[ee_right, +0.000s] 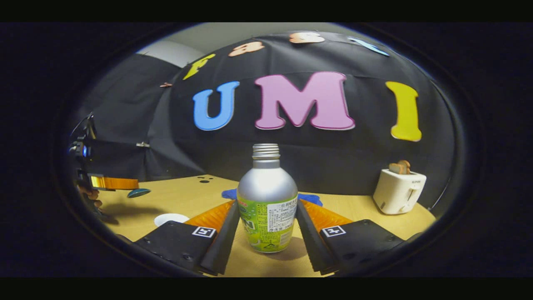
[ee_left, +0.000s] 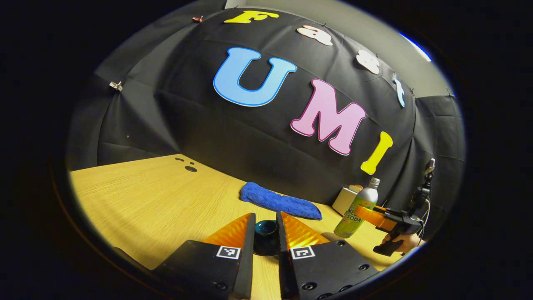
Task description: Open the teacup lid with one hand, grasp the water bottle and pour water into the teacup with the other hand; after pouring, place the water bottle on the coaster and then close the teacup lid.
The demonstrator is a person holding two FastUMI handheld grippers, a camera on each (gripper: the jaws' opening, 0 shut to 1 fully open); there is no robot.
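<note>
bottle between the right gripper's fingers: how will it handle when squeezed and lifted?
The bottle looks like thin metal, so probably stiff, though a hard squeeze might dent it. Its smooth round body and glossy label could slip or twist between the right gripper's fingers. It has no cap, so any tilt would likely spill. Tall and narrow, it could tip if nudged.

Right gripper view: bottle (ee_right: 267, 208) standing upright on the table (ee_right: 195, 196), sitting between the right gripper's (ee_right: 266, 233) fingers. Cloth (ee_right: 310, 198) lying behind the bottle; toaster (ee_right: 398, 191) sitting far right near the wall. A round white item (ee_right: 171, 219) — can't tell what — lying front left. Left gripper (ee_right: 114, 182) hanging at left above the table, lid (ee_right: 138, 192) at its tip.

Left gripper view: lid (ee_left: 265, 237) sitting between the fingers — cloth (ee_left: 281, 201) lying beyond, bottle (ee_left: 357, 208) standing to the right.
</note>
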